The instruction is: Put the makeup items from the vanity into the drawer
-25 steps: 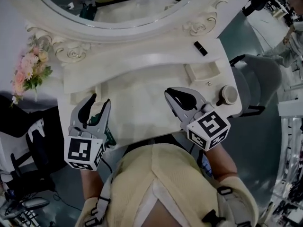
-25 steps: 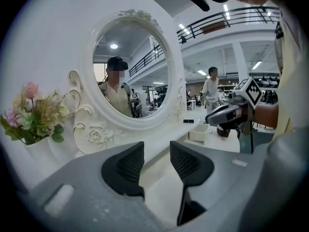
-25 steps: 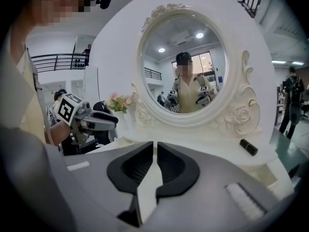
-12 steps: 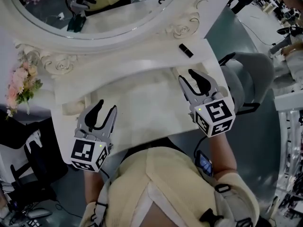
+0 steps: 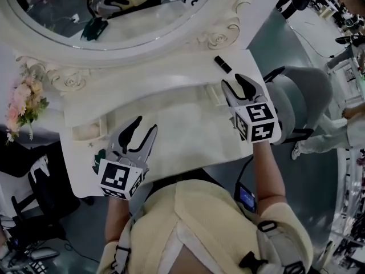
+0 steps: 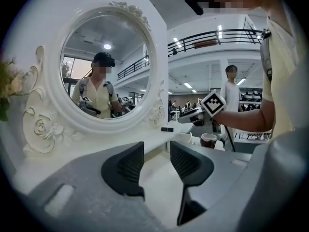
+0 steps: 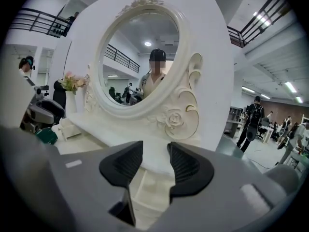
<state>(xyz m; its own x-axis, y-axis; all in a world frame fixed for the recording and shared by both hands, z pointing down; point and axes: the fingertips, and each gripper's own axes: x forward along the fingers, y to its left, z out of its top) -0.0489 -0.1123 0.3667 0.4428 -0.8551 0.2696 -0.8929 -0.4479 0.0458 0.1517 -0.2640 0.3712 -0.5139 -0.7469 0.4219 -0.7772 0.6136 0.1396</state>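
Right gripper [image 5: 232,82] now forward over open drawer [image 7: 149,197], fingers [image 7: 124,166] opening, empty; left gripper [image 5: 145,124] fingers [image 6: 126,166] apart.

The head view looks steeply down from above the person onto the vanity top [image 5: 182,124], just ahead of the left gripper [image 5: 144,125] and the right gripper [image 5: 235,82]. The left gripper view sits low behind its jaws, facing the mirror [image 5: 125,21] and, to the right, the right gripper, whose empty jaws are opening. The right gripper view faces the mirror from close up, and the left gripper probably shows at its left edge. All three views share the mirror.
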